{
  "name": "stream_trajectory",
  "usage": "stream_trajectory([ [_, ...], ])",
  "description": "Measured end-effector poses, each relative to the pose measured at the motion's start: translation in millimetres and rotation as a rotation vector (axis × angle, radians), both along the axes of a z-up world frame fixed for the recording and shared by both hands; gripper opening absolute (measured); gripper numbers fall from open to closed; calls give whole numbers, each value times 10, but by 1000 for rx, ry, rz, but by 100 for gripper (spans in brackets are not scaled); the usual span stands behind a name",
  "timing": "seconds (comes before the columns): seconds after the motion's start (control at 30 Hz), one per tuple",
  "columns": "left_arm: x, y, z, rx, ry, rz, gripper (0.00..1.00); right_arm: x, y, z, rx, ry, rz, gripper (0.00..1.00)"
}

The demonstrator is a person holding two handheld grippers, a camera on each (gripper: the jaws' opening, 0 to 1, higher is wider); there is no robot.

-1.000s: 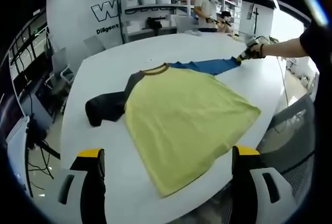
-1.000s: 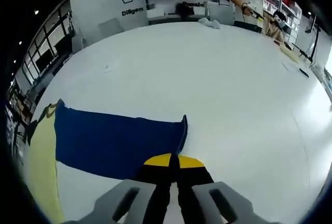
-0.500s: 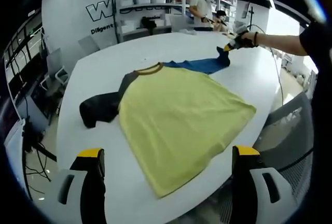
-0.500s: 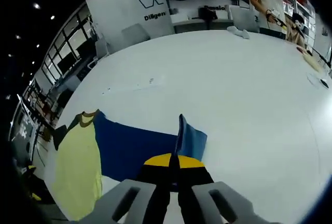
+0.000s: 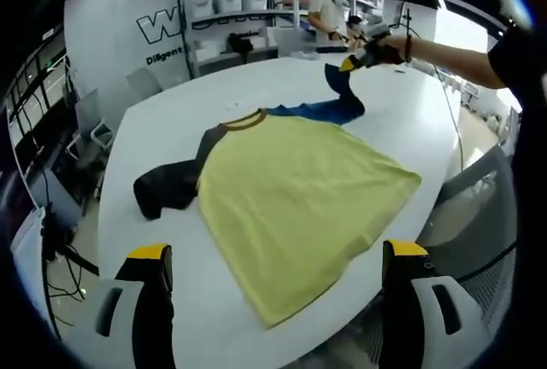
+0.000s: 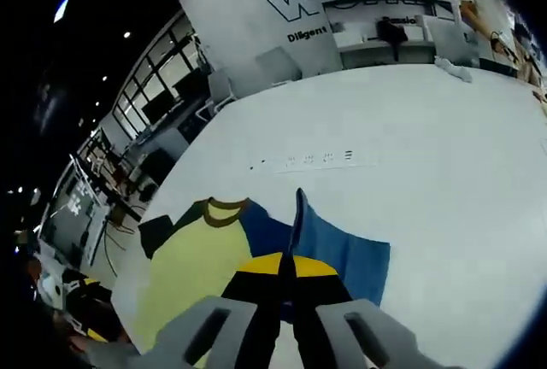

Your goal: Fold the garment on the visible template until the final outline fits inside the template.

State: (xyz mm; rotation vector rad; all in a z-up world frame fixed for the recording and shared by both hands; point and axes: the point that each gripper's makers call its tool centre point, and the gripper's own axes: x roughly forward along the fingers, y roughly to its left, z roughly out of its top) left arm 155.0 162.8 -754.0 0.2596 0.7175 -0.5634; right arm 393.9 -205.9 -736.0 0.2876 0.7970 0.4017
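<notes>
Pinching the blue sleeve [image 6: 342, 249] aloft, your right gripper [image 6: 288, 268] readies the fold; left gripper [image 5: 272, 301] gapes empty.

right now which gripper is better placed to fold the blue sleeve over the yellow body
Right. The right gripper is already shut on the blue sleeve and holds it lifted off the white table. The left gripper is open and hangs back near the shirt's hem, holding nothing.
</notes>
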Motion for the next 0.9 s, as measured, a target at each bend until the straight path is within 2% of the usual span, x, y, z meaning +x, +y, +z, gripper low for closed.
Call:
stream_trajectory([
  [0.17,7,2,-6,-6,5,-2,99,-13,388,112,38,-16,46,0],
  [0.33,7,-17,-22,5,11,-13,99,-8,643,112,38,-20,81,0],
  [0.5,6,-34,-28,2,18,-23,99,-37,1031,162,123,-7,118,0],
  [0.9,2,49,-31,2,20,-4,99,-74,1652,185,164,-11,181,0],
])
